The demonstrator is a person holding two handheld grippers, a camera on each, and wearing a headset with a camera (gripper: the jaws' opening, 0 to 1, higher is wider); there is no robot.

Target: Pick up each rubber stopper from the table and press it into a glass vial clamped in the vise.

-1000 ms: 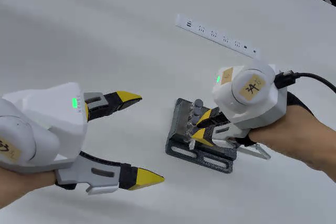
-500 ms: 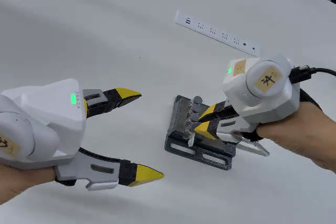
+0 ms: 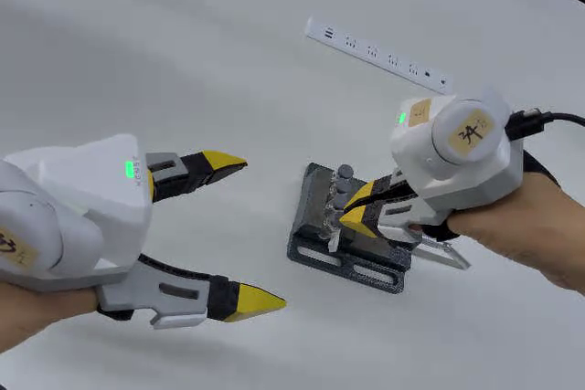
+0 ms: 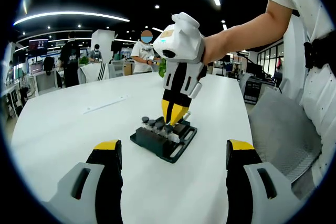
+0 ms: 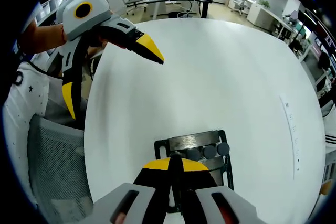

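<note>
While the left tool (image 3: 239,233) hangs over the desk (image 3: 183,61) with its jaws spread wide and nothing between them, the right tool (image 3: 355,211) stands above the vise (image 3: 347,262) with its yellow tips pressed together. In the right gripper view no gap shows between those tips. Whether a stopper is pinched under them, or whether they touch the one below, cannot be told.

The dark vise sits flat on the white desk, well in from the edges. It lies to the right of the left tool and apart from it. A row of vials (image 3: 327,216) is clamped upright between its jaws. Grey stoppers (image 5: 209,151) sit in the mouths of those that can be seen. The right tool's tips point down at the end of that row nearest the person, with the other stoppers lined up beyond them.

A white power strip (image 3: 377,54) lies on the desk farther from the person than the vise, well apart from it. A mesh chair (image 5: 52,156) stands just off the desk edge, below the left tool in the right gripper view.
</note>
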